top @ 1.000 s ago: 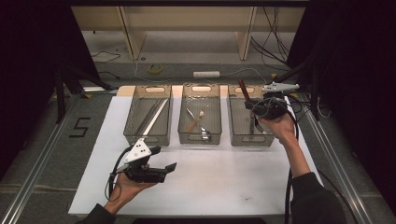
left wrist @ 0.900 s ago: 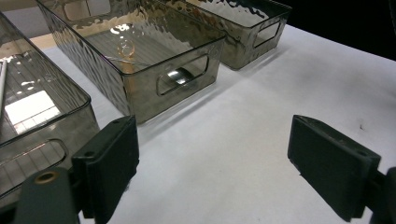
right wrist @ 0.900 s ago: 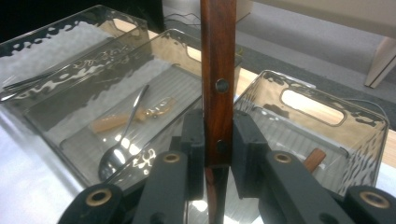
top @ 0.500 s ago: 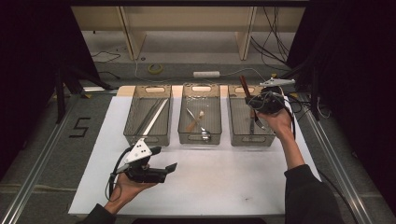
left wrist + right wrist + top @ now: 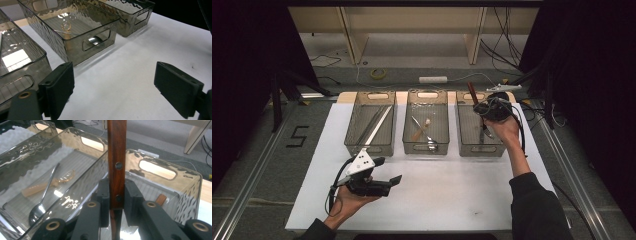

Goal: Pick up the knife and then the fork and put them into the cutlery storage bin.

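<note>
One knife point(image 5: 116, 157) is what I have in hand right now: its dark wooden handle with two rivets stands upright between the fingers point(image 5: 103, 195) of my right gripper point(image 5: 492, 107), which are drawn narrow and pressing on it from both sides. In the high view the handle sticks up above the gripper while the blade points down into the right bin point(image 5: 464, 145), so I judge the knife to be over or partly inside that bin but not yet let go. In the right gripper view something brown lies on the bin floor beyond the knife; I cannot tell what it is.

The sorting looks well advanced. The middle bin point(image 5: 409, 145) already holds a spoon point(image 5: 424, 136) and a pale wooden utensil point(image 5: 421, 129) crossing it. The left bin point(image 5: 352, 145) holds long thin pieces point(image 5: 376, 124), chopsticks as far as I can make out. No loose cutlery lies on the white mat point(image 5: 437, 200) that covers the table.

My left gripper point(image 5: 379, 182) rests low over the mat in front of the left bin, its fingers point(image 5: 58, 86) wide apart with nothing between them.

What remains, I judge, is small: lower the knife the rest of the way, lay it flat on the bin floor and release it. With the mat bare, this is likely the last piece.
</note>
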Motion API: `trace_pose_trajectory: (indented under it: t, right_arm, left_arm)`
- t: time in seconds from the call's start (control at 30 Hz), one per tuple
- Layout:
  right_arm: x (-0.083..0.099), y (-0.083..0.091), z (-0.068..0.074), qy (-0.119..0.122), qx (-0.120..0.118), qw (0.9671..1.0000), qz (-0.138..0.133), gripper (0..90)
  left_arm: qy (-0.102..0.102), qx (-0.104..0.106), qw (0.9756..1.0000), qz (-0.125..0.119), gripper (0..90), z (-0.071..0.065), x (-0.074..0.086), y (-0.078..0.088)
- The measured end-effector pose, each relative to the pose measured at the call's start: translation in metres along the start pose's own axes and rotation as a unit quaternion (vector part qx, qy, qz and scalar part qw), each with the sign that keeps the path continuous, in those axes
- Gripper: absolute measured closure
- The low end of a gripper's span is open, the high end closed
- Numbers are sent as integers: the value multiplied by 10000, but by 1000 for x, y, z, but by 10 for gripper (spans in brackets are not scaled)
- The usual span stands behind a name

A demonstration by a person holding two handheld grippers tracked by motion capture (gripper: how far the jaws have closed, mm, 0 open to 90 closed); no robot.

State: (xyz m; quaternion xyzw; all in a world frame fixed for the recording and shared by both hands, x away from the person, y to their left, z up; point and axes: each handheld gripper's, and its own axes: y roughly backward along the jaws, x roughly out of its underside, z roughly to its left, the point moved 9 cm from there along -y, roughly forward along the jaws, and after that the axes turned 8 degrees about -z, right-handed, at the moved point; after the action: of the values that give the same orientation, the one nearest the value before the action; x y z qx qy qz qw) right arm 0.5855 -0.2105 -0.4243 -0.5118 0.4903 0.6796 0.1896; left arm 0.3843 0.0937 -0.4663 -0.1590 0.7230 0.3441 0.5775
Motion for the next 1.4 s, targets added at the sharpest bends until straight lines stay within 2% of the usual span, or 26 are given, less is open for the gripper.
trace_pose_trajectory:
  t: [0.73, 0.9, 1.4]
  right_arm:
    - [32, -16, -10, -141, 236, 9990, 348, 775]
    - [35, -17, -9, -147, 215, 9990, 371, 775]
    - [50, -24, -6, -173, 219, 9974, 659, 770]
  left_arm:
    - [-43, 15, 10000, 32, 160, 0, 1, 0]
    - [-48, 19, 10000, 29, 160, -1, 1, 0]
    - [-50, 10, 10000, 30, 159, -1, 1, 0]
